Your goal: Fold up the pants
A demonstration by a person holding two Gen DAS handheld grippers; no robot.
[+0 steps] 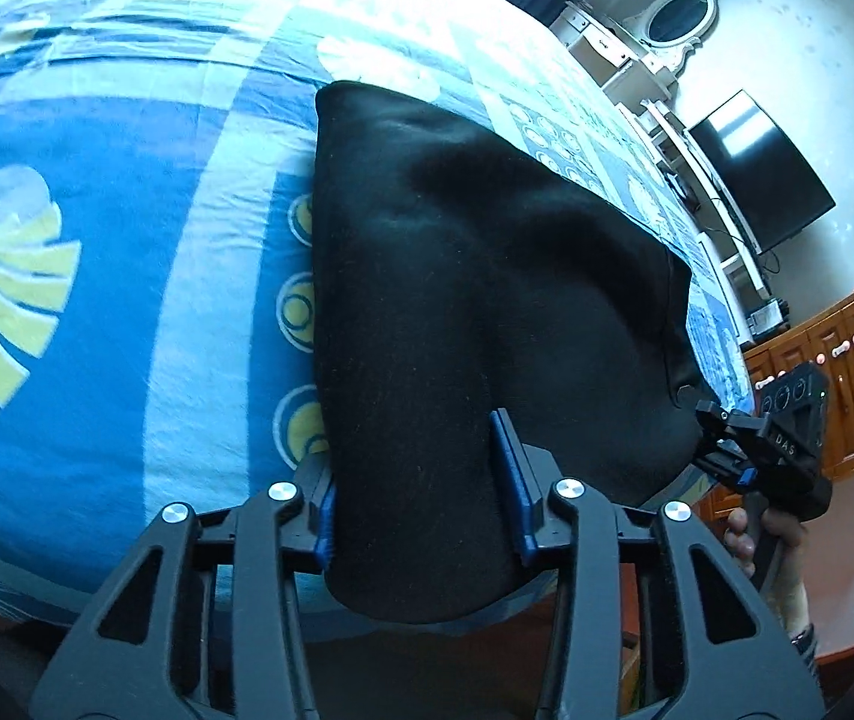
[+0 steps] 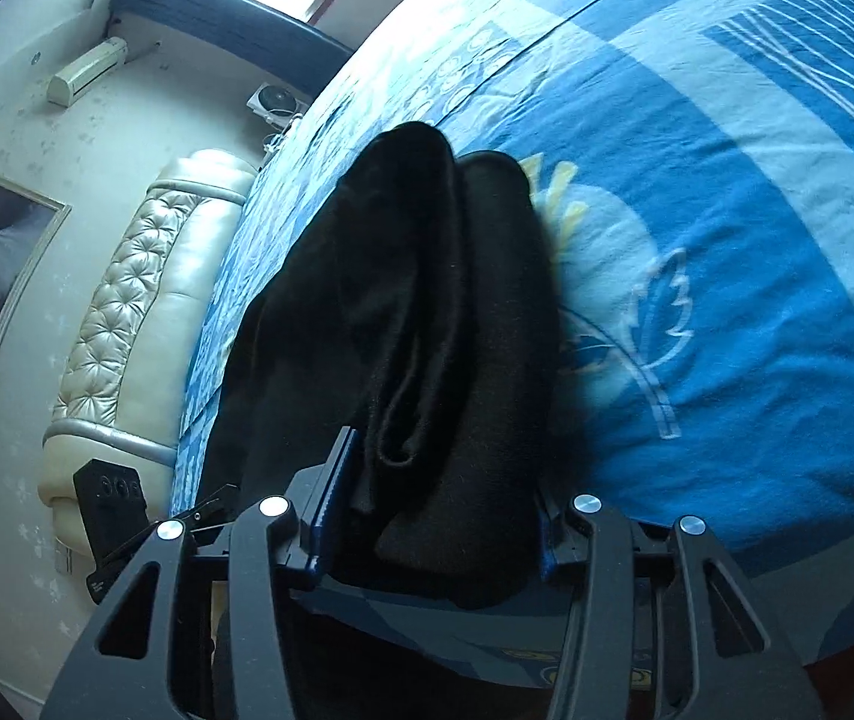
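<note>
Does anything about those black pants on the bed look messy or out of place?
Nothing really stands out. The black pants lie on the blue bedsheet, bunched into soft folds, with the left gripper and right gripper each around one end. Nothing is torn or spilled.

A: What colour are the pants (image 1: 457, 276)?
B: Plain black, no pattern. The bedspread (image 1: 127, 300) is blue with pale blue bands, white leaf outlines, yellow fan shapes and ringed circles.
A: And the grippers?
B: Left gripper (image 1: 421, 480) and right gripper (image 2: 433, 510) are black with blue pads and silver screws.
A: The headboard (image 2: 139, 312)?
B: Cream, tufted.
</note>
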